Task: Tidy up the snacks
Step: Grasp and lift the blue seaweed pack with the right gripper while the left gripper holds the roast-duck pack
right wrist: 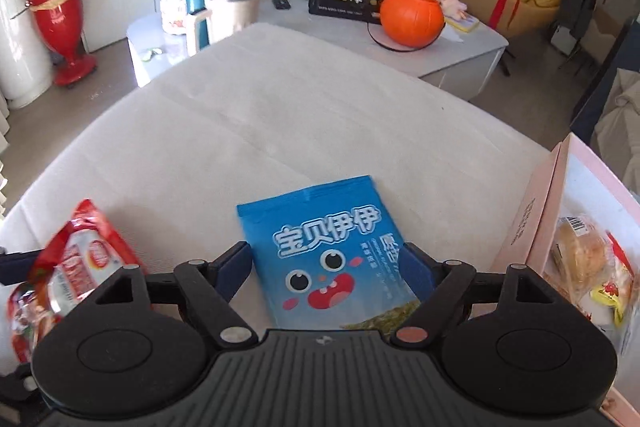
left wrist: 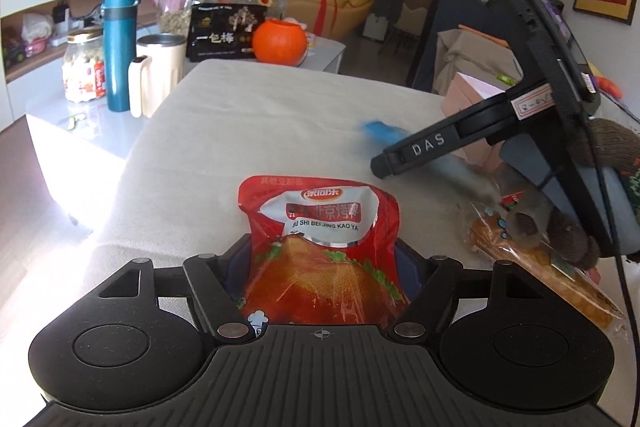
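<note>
L gripper is clamped on red pouch, long axis toward 12 o'clock, crumpled, over beige cloth. R gripper pinches blue pouch, flat, axis approx. 11 o'clock; pink box at 3 o'clock.

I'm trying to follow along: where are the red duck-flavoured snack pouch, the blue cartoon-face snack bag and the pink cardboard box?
red snack pouch (left wrist: 320, 227): left wrist view, on its white label panel.
blue cartoon-face snack bag (right wrist: 324, 247): right wrist view, on its printed front.
pink cardboard box (right wrist: 532, 223): right wrist view, on its outer side wall.
</note>
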Available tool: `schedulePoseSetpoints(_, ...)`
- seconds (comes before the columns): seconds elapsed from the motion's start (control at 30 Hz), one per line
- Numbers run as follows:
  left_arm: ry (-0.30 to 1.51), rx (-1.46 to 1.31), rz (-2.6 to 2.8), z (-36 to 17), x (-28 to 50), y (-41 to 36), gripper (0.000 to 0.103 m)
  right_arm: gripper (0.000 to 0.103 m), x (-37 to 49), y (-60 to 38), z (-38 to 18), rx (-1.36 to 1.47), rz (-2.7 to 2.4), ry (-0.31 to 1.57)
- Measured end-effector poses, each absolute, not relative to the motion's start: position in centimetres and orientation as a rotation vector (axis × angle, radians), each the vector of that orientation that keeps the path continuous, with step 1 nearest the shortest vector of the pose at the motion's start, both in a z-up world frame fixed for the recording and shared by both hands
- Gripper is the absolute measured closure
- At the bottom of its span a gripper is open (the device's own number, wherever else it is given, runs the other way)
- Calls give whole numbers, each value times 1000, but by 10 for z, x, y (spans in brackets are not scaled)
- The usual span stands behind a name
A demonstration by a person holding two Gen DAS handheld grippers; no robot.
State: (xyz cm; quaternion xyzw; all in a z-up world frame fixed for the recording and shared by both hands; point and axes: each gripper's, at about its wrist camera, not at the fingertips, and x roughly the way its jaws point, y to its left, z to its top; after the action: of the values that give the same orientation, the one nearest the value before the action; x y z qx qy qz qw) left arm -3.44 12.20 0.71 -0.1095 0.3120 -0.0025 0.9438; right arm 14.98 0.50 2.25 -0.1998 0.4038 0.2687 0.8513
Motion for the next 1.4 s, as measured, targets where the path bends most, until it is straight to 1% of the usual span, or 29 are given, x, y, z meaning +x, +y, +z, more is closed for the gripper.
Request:
schedulePoseSetpoints(0.03,635,-227,-6,7,-35,122,26,14,157,4,21,-398,559,849)
schedulePoseSetpoints(0.2,633,-231,-6,7,-34,123,26,13,163,2,25,-353,590,933)
schedulePoseSetpoints(0.27,633,-231,-7,7,-34,124,26,15,152,-1,25,-355,615,951)
schedulePoseSetpoints(0.3,633,-232,-7,7,-34,124,26,23,147,-4,26,-355,612,949)
schedulePoseSetpoints(0.33,633,-232,-8,7,-34,124,25,38,141,-6,28,-364,604,941)
schedulePoseSetpoints(0.37,634,-230,-8,7,-33,124,25,45,136,-9,31,-375,597,931)
schedulePoseSetpoints(0.4,635,-227,-9,7,-33,123,25,56,131,-13,34,-376,590,923)
schedulePoseSetpoints(0.43,637,-223,-8,7,-33,122,24,62,128,-18,38,-366,586,916)
schedulePoseSetpoints(0.53,638,-216,-5,7,-32,121,24,65,120,-30,51,-329,604,909)
schedulePoseSetpoints(0.6,639,-214,-5,7,-33,121,24,64,118,-38,58,-297,643,929)
schedulePoseSetpoints(0.67,639,-212,-4,7,-33,121,24,51,119,-51,62,-205,718,987)
schedulePoseSetpoints(0.7,639,-211,-3,7,-33,121,24,38,120,-57,64,-154,752,1010)
schedulePoseSetpoints(0.73,640,-208,-2,7,-33,120,24,31,118,-64,67,-101,784,1017)
schedulePoseSetpoints(0.77,641,-205,-1,7,-33,119,24,31,115,-68,71,-77,794,1004)
schedulePoseSetpoints(0.83,646,-198,-1,8,-32,118,24,27,108,-71,76,-114,772,954)
schedulePoseSetpoints(0.9,662,-189,-11,9,-31,119,24,25,103,-67,74,-204,733,908)
schedulePoseSetpoints(1.07,715,-251,-48,15,-28,133,26,25,102,-39,58,-458,710,846)
schedulePoseSetpoints(1.17,730,-309,-59,16,-28,144,27,25,123,-34,54,-385,693,884)
schedulePoseSetpoints(1.3,732,-256,-61,14,-29,137,26,23,164,-31,32,-192,684,1066)
schedulePoseSetpoints(1.4,718,-210,-68,12,-31,130,22,23,168,-29,28,-213,670,1054)
